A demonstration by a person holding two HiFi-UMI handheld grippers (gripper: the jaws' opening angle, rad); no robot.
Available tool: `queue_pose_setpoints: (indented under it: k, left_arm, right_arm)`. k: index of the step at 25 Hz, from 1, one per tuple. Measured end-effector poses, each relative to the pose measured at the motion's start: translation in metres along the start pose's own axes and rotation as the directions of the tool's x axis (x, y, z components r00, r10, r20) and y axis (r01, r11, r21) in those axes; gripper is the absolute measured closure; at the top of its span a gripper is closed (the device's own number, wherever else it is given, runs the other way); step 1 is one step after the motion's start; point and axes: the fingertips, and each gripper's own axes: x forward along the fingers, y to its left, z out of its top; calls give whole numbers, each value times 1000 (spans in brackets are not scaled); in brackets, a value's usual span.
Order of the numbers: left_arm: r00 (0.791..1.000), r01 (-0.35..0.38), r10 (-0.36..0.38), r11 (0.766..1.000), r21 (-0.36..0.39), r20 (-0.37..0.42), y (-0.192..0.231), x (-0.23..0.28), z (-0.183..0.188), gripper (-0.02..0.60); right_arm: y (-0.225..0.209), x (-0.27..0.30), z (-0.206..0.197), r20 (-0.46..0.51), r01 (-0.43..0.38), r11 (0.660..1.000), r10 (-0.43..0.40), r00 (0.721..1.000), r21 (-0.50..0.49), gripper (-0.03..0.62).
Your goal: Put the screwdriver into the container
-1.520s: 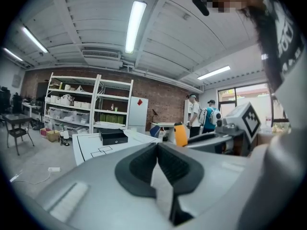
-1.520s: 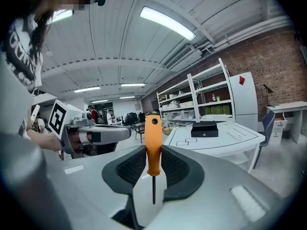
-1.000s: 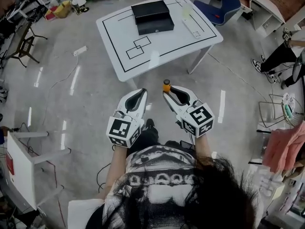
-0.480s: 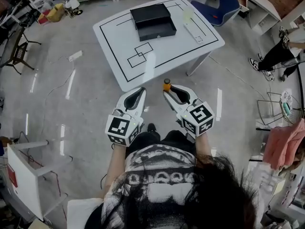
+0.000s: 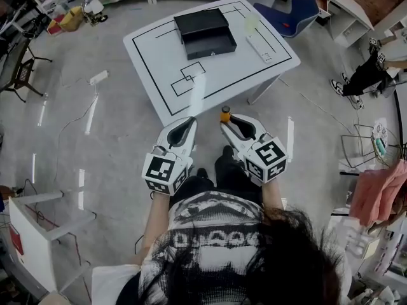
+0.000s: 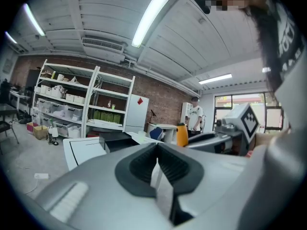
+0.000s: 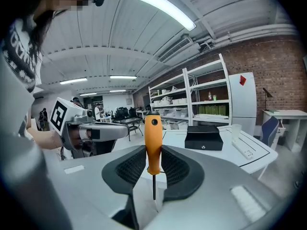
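While the jaws of the right gripper grip the orange screwdriver upright, the left gripper has its jaws closed, empty; the black container lies on the tabletop, well apart.

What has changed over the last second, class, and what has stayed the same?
Both tools moved nearer the white line-marked table; nothing gripped or released. The right tool still clamps the orange-handled screwdriver, the left tool stays shut and empty, the black box container unmoved.

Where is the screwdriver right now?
The orange-handled screwdriver stands upright, clamped in the right gripper, at the head view's centre, just short of the white table.
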Motion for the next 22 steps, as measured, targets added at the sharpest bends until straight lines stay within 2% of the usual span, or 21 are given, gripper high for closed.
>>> queue_pose_setpoints:
  k: [5, 10, 16, 22]
  left_arm:
    - [1000, -8, 8, 1000, -7, -3, 9, 15, 2, 581]
    - [999, -31, 31, 999, -17, -13, 21, 39, 3, 581]
    - [997, -75, 75, 997, -34, -28, 43, 88, 3, 581]
    - [992, -123, 122, 992, -31, -25, 65, 147, 23, 581]
  right_arm:
    - [-9, 12, 5, 0, -20, 1000, 20, 1000, -3, 496]
    - [-36, 29, 7, -7, -44, 999, 44, 999, -2, 496]
    - [-86, 59, 12, -16, -87, 996, 87, 996, -3, 496]
    - [-145, 93, 30, -35, -142, 990, 141, 989, -22, 496]
